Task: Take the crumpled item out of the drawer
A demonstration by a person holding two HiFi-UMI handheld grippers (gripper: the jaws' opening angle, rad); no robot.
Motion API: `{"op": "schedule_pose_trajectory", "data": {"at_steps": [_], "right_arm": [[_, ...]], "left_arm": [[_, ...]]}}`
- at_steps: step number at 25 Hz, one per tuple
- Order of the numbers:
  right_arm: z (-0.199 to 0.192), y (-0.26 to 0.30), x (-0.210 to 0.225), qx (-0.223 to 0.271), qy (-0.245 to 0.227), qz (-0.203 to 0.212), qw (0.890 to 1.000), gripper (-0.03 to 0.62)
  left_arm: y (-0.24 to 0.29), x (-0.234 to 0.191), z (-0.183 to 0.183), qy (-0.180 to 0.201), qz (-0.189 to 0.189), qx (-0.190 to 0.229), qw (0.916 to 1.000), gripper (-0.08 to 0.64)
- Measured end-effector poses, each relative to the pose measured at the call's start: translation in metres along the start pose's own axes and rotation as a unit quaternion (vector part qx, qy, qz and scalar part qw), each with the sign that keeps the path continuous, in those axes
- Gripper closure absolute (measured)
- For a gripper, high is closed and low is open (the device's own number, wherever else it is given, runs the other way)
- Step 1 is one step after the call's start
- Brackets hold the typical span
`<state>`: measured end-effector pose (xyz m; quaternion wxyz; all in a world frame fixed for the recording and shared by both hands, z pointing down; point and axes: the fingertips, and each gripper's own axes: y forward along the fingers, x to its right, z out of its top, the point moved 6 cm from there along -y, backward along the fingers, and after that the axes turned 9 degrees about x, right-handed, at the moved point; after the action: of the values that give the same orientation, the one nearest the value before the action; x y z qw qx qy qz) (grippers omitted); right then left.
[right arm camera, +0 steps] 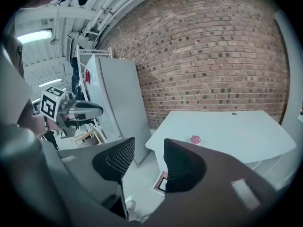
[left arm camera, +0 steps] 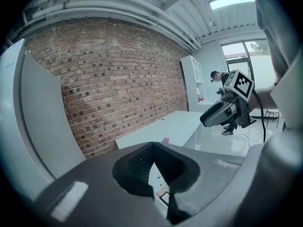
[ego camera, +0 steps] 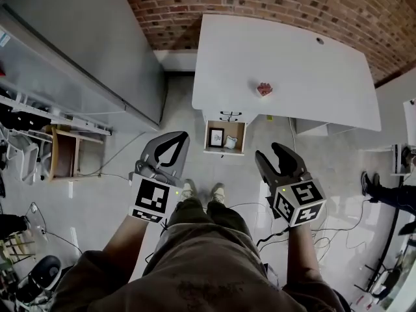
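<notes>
- Left gripper (ego camera: 182, 136): held low in front of the person, left of the shoes; jaws brought together with the tips meeting, nothing between them.
- Right gripper (ego camera: 269, 150): held at the same level on the other side; jaws standing apart with a clear gap, empty.
- Drawer (ego camera: 225, 152): wooden, pulled open beneath the near edge of the white desk (ego camera: 286, 64), between and beyond the two grippers, well apart from both.
- Crumpled item (ego camera: 231, 142): small and white, lying in the right part of the drawer; too small to make out its material, possibly paper or cloth.
- Framed picture (ego camera: 216, 136): dark-bordered, in the left part of the drawer, just beside the crumpled item.
- Pink object (ego camera: 263, 88): small, resting on the desk top above the drawer.
- Grey cabinet (ego camera: 84, 51): tall, left of the desk, against the brick wall (ego camera: 260, 2).
- Cables (ego camera: 325, 236): trailing over the pale floor at the right.
</notes>
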<state>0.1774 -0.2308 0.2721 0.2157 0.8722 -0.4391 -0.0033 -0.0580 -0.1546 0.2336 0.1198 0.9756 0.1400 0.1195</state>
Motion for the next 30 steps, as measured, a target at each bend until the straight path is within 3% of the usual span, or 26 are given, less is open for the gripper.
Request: {"op": "schedule_pose_trajectory", "data": {"at_steps": [2,6,9,12,26,30], "right_arm": [[-0.013,0.019,0.002,-0.021,-0.011,-0.001,1.0,0.37],[-0.045,0.06,0.007,-0.051,-0.017,0.003,0.999,0.368],[-0.068,0.086,0.007,-0.071,-0.029,0.007,0.997,0.368],[-0.097,0.112,0.014,-0.094,-0.049,0.01,0.994,0.367],[-0.29,0.234,0.06,-0.188,-0.09,0.015,0.978,0.362],[-0.349,0.271,0.074,-0.203,-0.1,0.023,0.974,0.357]], "left_arm": [[0.004,-0.008,-0.017,-0.007,-0.001,-0.012,0.9999,0.56],[0.018,-0.02,-0.059,0.022,-0.004,-0.039,0.999,0.56],[0.023,-0.027,-0.093,0.015,-0.008,-0.055,0.9983,0.56],[0.039,-0.028,-0.123,0.047,-0.012,-0.067,0.9966,0.56],[0.115,-0.023,-0.308,0.017,-0.06,-0.079,0.9949,0.56],[0.135,-0.019,-0.369,0.034,-0.066,-0.091,0.9931,0.56]]}}
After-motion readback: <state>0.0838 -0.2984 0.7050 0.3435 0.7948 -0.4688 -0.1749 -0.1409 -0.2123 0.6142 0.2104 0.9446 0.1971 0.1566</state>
